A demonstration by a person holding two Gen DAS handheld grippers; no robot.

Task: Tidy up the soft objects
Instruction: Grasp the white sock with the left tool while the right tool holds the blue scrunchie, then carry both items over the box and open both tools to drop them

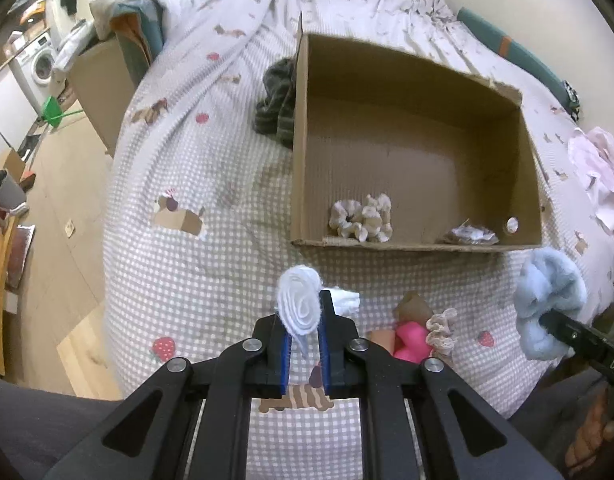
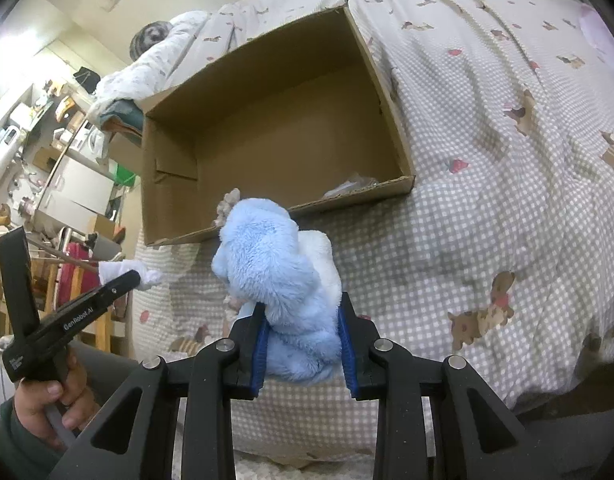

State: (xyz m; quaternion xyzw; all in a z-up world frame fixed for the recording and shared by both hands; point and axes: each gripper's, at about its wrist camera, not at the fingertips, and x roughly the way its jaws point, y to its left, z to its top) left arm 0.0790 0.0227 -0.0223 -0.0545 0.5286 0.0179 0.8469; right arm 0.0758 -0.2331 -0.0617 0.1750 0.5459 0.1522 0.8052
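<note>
My left gripper [image 1: 303, 312] is shut on a rolled white cloth [image 1: 299, 304], held above the checked bedspread just in front of the open cardboard box [image 1: 411, 244]. My right gripper [image 2: 303, 320] is shut on a fluffy light blue cloth [image 2: 275, 280], held near the box's front wall [image 2: 347, 200]; the blue cloth also shows at the right of the left wrist view [image 1: 547, 304]. A beige scrunchie [image 1: 363, 218] and a small crumpled item [image 1: 471, 234] lie inside the box. On the bed in front lie a pink soft item [image 1: 411, 340], a lace scrunchie [image 1: 441, 330] and a brown piece [image 1: 413, 306].
A dark striped garment [image 1: 277, 104] lies against the box's left wall. A pale pink cloth [image 1: 599, 176] lies at the bed's right. Pillows and bedding [image 1: 147, 12] are piled at the far left. The bed's left edge drops to a wooden floor [image 1: 63, 216].
</note>
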